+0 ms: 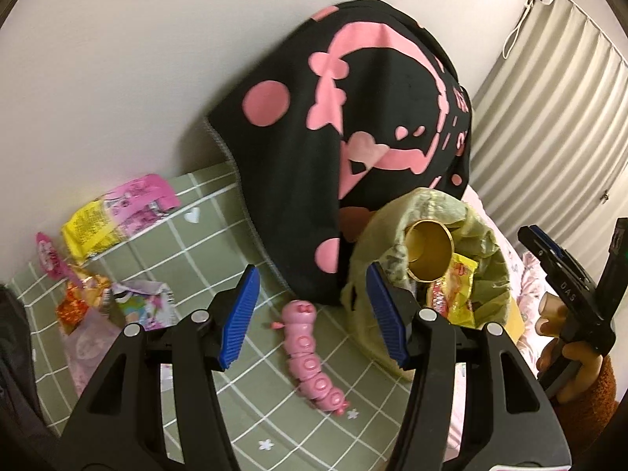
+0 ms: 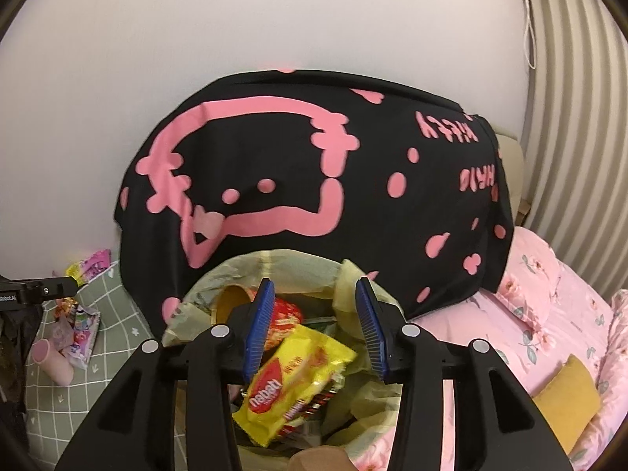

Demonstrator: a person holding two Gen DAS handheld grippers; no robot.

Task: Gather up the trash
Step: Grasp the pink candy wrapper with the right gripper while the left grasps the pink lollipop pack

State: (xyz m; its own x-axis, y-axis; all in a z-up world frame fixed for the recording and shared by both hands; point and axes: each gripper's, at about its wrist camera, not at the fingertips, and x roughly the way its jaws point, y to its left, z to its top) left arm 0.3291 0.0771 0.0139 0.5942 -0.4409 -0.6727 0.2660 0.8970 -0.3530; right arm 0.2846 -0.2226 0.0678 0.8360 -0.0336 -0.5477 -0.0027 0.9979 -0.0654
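A yellow-green trash bag [image 1: 486, 259] stands open on the bed, holding a cardboard roll [image 1: 428, 251] and snack wrappers. My right gripper [image 2: 314, 284] hangs open just over the bag's mouth [image 2: 243, 267]. Under its jaws a yellow biscuit wrapper [image 2: 298, 376] lies loose on the other trash. My left gripper [image 1: 312, 271] is open and empty above the green checked sheet [image 1: 219, 212], left of the bag. More wrappers lie at the far left: a pink-and-yellow one [image 1: 117, 212] and a crumpled pile [image 1: 117, 302].
A pink caterpillar toy [image 1: 310, 353] lies on the sheet beyond my left fingers. A black blanket with pink figures [image 2: 314, 176] is draped against the wall behind the bag. Pink floral bedding [image 2: 549, 314] and a yellow cushion [image 2: 565, 392] are on the right.
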